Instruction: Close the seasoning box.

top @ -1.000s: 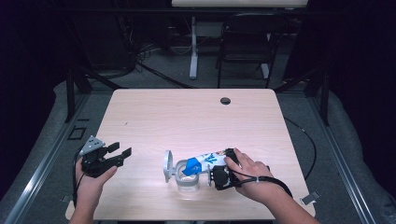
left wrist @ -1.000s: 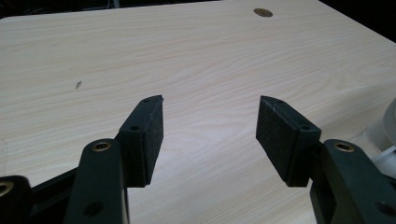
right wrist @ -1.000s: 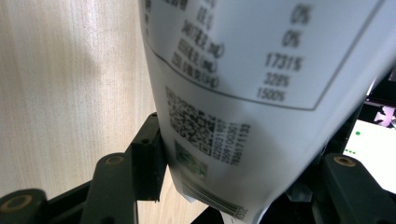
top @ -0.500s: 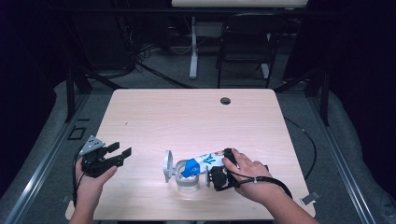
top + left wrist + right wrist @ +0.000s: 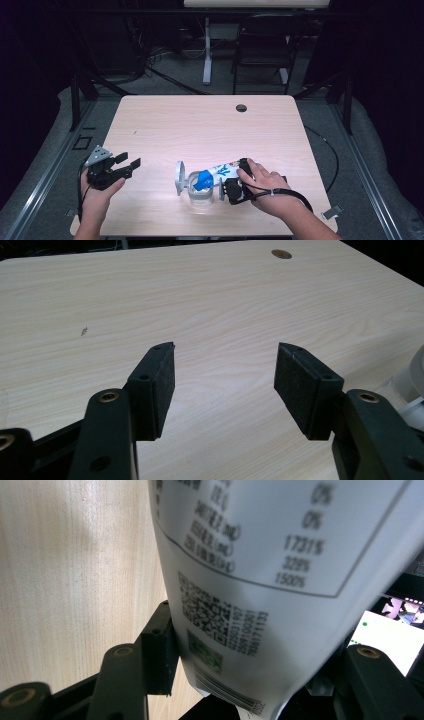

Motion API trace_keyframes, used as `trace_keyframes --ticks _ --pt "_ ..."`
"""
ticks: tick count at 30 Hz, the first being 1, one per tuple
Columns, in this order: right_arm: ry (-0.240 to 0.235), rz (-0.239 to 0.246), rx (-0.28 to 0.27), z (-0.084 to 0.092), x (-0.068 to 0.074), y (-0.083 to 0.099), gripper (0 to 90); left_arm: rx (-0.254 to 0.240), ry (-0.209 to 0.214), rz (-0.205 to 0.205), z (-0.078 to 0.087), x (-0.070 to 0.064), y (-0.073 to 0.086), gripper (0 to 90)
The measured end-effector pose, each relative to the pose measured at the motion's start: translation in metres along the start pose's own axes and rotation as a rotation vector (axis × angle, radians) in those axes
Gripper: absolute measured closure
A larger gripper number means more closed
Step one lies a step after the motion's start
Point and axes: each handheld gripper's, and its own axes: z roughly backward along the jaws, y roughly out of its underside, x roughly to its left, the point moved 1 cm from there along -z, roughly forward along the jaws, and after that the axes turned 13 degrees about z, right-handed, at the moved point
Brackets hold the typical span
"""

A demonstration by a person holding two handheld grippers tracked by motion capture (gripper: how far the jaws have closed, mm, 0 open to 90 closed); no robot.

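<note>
Looking down from the high view, the right tongs (image 5: 231, 189) are clamped on a white pouch with a blue end (image 5: 216, 175), tipped over a clear glass jar (image 5: 200, 191) near the front edge of the tabletop (image 5: 210, 125). The jar's hinged lid (image 5: 178, 176) stands open on its left side. From up there you can't read anything on the pouch, but the right gripper view gets right up against it: a nutrition table, a QR code and a barcode, with the white pouch (image 5: 270, 595) pressed between the two black pads. That view misses the jar completely though. The left tongs (image 5: 120, 167) sit well off to the left, held above the wood, and the left gripper view shows them spread wide (image 5: 225, 385) with nothing between them, just bare woodgrain and the cable hole (image 5: 281, 254) at the far edge.
</note>
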Motion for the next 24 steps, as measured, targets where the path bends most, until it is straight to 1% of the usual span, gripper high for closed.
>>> trace_keyframes --ticks 3,4,5,6,10,24 --pt "0.004 -0.001 -0.005 -0.0007 -0.0005 -0.0003 43.9 -0.001 -0.001 0.001 0.0003 0.0002 -0.0001 42.0" --pt "0.008 0.018 0.013 0.0008 -0.002 -0.0008 43.9 -0.001 0.0 0.001 0.0004 0.0002 0.0 42.0" --pt "0.005 0.017 0.017 0.001 -0.0021 -0.0009 43.9 -0.001 0.0 0.002 0.0004 0.0001 0.0 42.0" --pt "0.004 0.01 0.009 0.0003 -0.0015 -0.001 43.9 -0.001 0.0 0.002 0.0004 0.0 0.0 42.0" --pt "0.004 0.012 0.003 -0.0002 -0.0016 -0.0019 43.9 0.0 0.0 0.001 0.0001 0.0001 0.0001 42.0" --pt "0.001 0.029 0.01 0.0008 -0.0039 -0.0015 43.9 0.001 0.001 0.003 -0.0001 0.0 0.0004 42.0"
